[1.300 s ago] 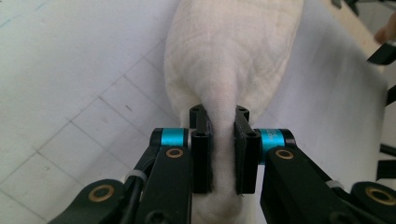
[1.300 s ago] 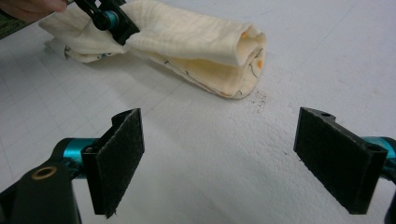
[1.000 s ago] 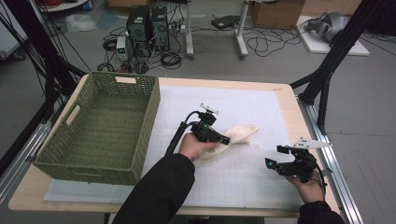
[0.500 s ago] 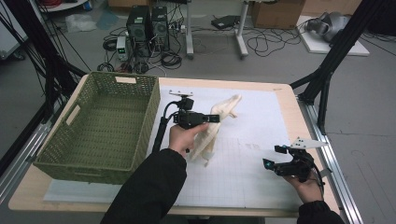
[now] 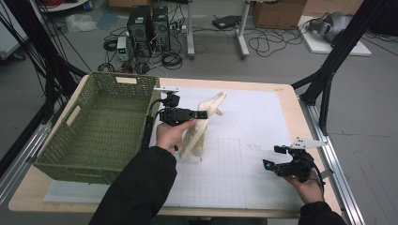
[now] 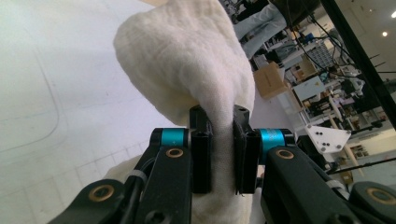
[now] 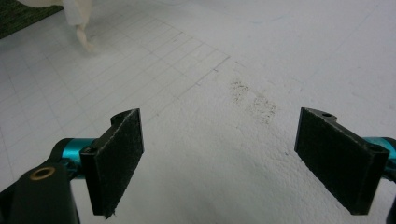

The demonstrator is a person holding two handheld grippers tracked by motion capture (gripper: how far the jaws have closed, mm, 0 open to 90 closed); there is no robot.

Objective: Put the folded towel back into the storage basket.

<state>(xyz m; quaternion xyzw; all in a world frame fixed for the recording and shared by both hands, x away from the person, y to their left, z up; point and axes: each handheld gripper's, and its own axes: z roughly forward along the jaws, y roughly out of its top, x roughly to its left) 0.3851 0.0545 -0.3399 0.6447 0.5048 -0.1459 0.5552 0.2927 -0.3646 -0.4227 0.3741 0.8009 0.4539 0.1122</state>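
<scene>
1. The left gripper (image 5: 201, 115) is clamped on a cream-white towel (image 5: 199, 131); in the left gripper view the two black jaws stand close together with a fold of the cloth (image 6: 196, 70) pinched between them.
2. In the high view the towel hangs from that grip above the white gridded mat (image 5: 244, 140), near the middle of the tabletop and just off the basket's right-hand wall. One end sticks up and away toward the far edge; the rest trails down in front of the left hand (image 5: 171, 136).
3. Whether the towel's lowest tip touches the mat is hard to judge: from above it sits right against the grid lines, and no gap or contact is plain.
4. The left hand and its dark sleeve cover part of the hanging cloth, so its full shape cannot be made out. In the left gripper view the towel bulges over the jaws and blocks most of what lies behind; its lower part runs off the bottom of the picture.
5. The right gripper (image 5: 274, 159) rests near the right front corner of the tabletop, well apart from the towel. Its jaws stand wide apart with nothing between them, and bare mat shows in the gap in the right gripper view.
6. That view catches a cut-off scrap of the towel (image 7: 77, 21) at its top left corner, beside a sliver of dark weave.
7. The green woven basket (image 5: 101, 119) stands along the left edge of the tabletop. Its inside looks bare, though the near wall hides part of the floor.
</scene>
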